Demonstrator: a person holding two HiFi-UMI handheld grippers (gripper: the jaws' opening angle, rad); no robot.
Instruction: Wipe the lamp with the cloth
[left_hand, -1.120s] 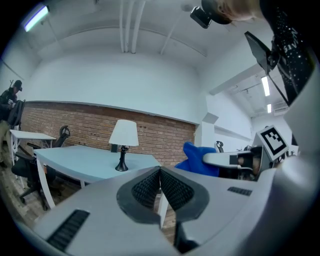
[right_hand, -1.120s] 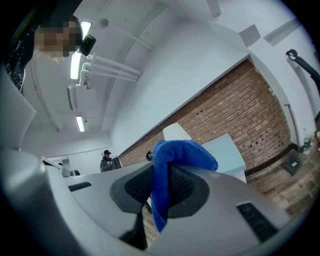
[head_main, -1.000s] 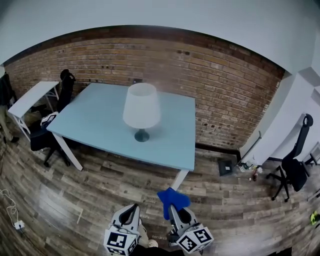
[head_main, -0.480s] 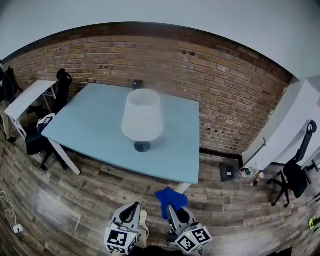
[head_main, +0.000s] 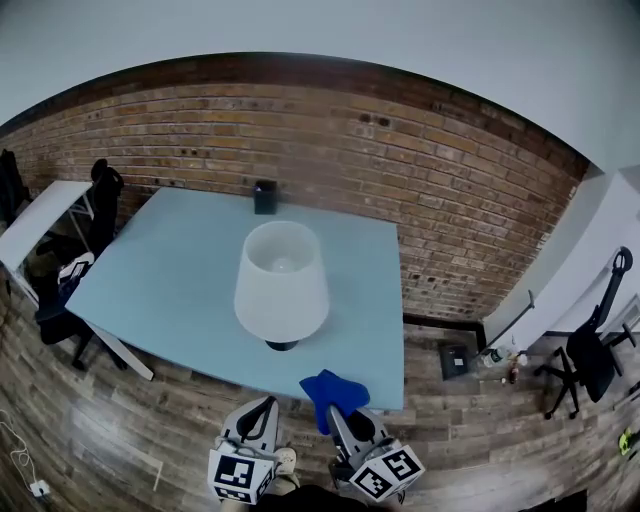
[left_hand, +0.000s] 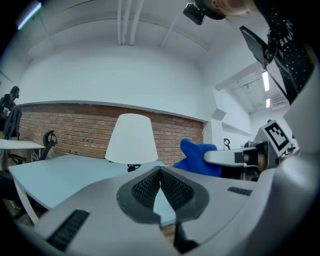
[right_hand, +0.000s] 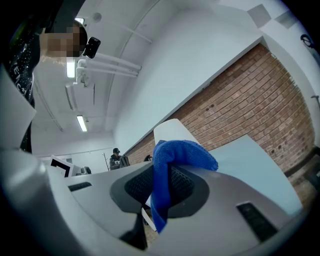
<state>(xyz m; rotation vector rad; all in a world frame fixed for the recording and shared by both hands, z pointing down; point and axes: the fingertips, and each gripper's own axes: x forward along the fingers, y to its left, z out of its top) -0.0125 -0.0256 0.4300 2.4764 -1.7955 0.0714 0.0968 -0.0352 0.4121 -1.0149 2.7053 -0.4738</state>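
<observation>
Step in hand: the approach, it seemed; the cloth was gripped, but the wiping had not yet begun.
Right claw (head_main: 338, 412): jaws closed on the blue cloth (right_hand: 172, 156), with a bunched fold standing up past the tips and a tail hanging down below them.
Left claw (left_hand: 160, 176): jaws pressed together with nothing between them, carried just beside the right claw on its left.
Lamp (head_main: 282, 282): ahead of both claws and a little left of the right one, upright on the table (head_main: 165, 268), with a white shade over a dark base.
Cloth to lamp: near, but clearly apart; no part of the cloth touched the shade.
Table edge: it lay just ahead of the claw tips; whether the cloth already hung over it could not be told from the head view.
Next move, as a judgement: the right claw would need to go forward and up to lay the fold against the shade, then sweep round it with light pressure.
Left claw's likely part: steadying the lamp low at its base, so the shade would not tip or slide.
</observation>
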